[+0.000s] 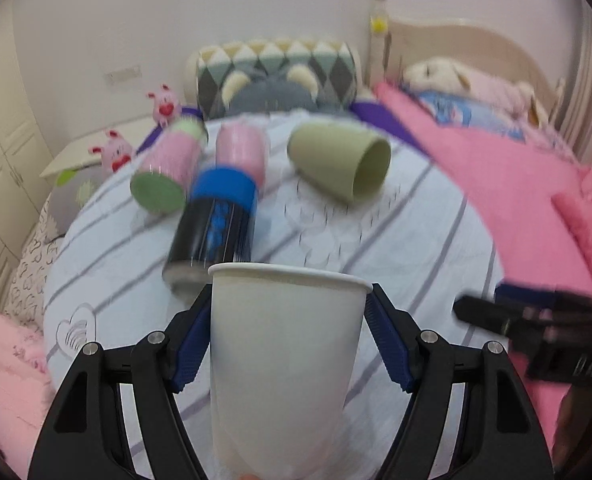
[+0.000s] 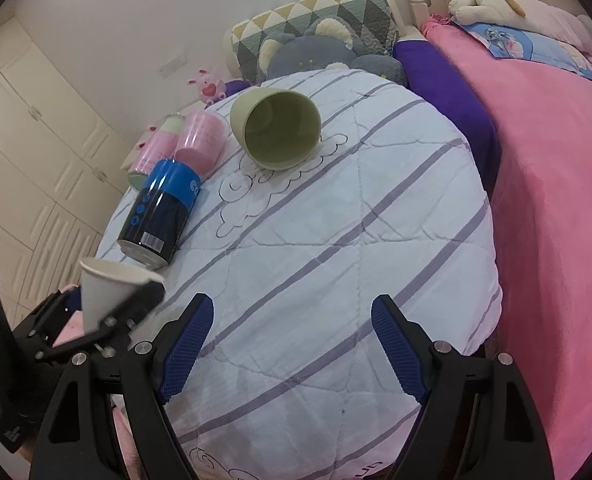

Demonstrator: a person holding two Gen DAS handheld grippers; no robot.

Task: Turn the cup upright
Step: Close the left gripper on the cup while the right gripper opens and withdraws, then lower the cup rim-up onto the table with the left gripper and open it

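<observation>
A white striped quilt (image 2: 336, 240) carries a tipped green cup (image 2: 276, 130), blue-black can (image 2: 158, 212) and two pink cups (image 2: 200, 144)

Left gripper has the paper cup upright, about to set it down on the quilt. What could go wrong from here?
1. The white paper cup is thin; the left gripper squeezing its wall may crush it.
2. The quilt is soft and quilted, so the cup may topple on release.
3. The blue-and-black can lies close by; a low swing could knock it.
</observation>
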